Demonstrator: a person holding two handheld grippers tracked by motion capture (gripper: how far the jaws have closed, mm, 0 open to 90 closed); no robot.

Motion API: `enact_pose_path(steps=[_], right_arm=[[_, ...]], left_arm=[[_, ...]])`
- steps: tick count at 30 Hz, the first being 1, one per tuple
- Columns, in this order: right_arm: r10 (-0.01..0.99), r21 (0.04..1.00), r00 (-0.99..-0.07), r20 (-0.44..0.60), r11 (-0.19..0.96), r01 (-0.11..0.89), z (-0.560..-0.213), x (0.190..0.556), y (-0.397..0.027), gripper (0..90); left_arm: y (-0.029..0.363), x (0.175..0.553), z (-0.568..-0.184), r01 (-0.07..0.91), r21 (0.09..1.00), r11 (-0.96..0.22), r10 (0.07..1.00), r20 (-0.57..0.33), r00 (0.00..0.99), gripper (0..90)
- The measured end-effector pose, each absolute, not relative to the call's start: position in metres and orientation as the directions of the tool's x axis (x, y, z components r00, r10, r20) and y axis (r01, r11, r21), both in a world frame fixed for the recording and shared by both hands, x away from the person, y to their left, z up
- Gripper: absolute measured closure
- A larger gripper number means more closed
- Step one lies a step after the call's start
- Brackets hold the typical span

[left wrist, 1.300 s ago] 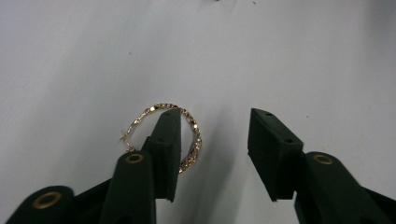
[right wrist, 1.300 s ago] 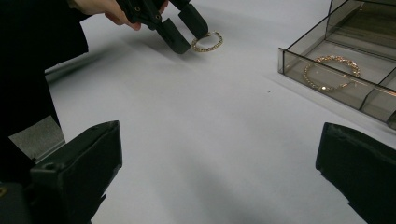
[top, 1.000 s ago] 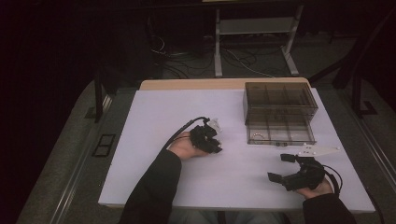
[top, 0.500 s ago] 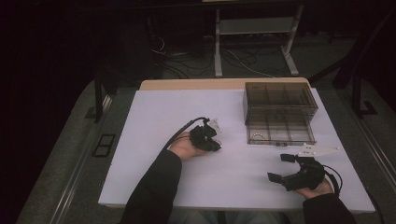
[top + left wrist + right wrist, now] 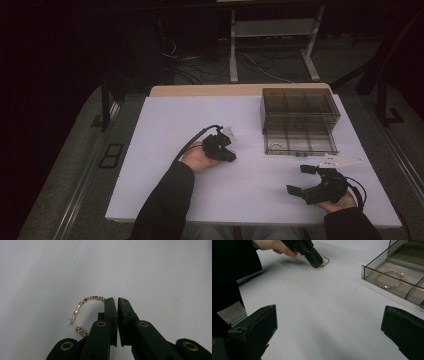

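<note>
A gold hoop earring (image 5: pixel 83 302) lies on the white table sheet (image 5: pixel 170 130). My left gripper (image 5: pixel 117 300) points down at it. Its jaws have just been closing and now stand together. The hoop's rim runs in behind the left jaw's tip, so the pinch point is hidden. In the right gripper view the same left gripper (image 5: pixel 314 262) presses on the earring (image 5: pixel 325 262). In the high view the left gripper (image 5: pixel 231 156) is at mid-table. My right gripper (image 5: pixel 298 179) rests open near the front right with nothing between its jaws.
A smoky clear compartment box (image 5: pixel 300 102) stands at the back right, its low front tray (image 5: pixel 372 271) holding a gold bracelet (image 5: pixel 390 278). A dark-sleeved forearm (image 5: pixel 165 200) reaches in from the front edge. The table drops off to dark floor all around.
The left gripper's jaws look narrower than a second ago. Both hands have stayed where they were.
</note>
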State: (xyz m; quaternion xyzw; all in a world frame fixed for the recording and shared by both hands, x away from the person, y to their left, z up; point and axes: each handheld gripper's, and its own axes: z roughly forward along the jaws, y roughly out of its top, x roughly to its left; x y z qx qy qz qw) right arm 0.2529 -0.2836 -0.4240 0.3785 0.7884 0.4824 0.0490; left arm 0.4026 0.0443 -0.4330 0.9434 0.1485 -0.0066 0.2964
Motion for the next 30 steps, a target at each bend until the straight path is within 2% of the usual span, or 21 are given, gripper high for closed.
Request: enact_pose_path(steps=[6,19,23,30], right_arm=[[0.645,0.798,-0.708,0.288,0.247,0.549,-0.424,0.253,-0.284,0.0],[0.645,0.798,-0.709,0.287,0.249,0.55,-0.424,0.253,-0.284,0.0],[0.645,0.798,-0.708,0.288,0.248,0.55,-0.424,0.253,-0.284,0.0],[0.646,0.798,-0.708,0.287,0.248,0.55,-0.424,0.253,-0.284,0.0]], left_arm=[[0.049,0.405,-0.429,0.319,0.584,-0.747,0.298,-0.135,0.945,86.3],[0.056,0.406,-0.414,0.319,0.645,-0.695,0.312,-0.131,0.941,86.3],[0.058,0.404,-0.409,0.344,0.661,-0.667,0.325,-0.157,0.933,86.3],[0.056,0.405,-0.395,0.321,0.692,-0.647,0.311,-0.145,0.939,86.3]])
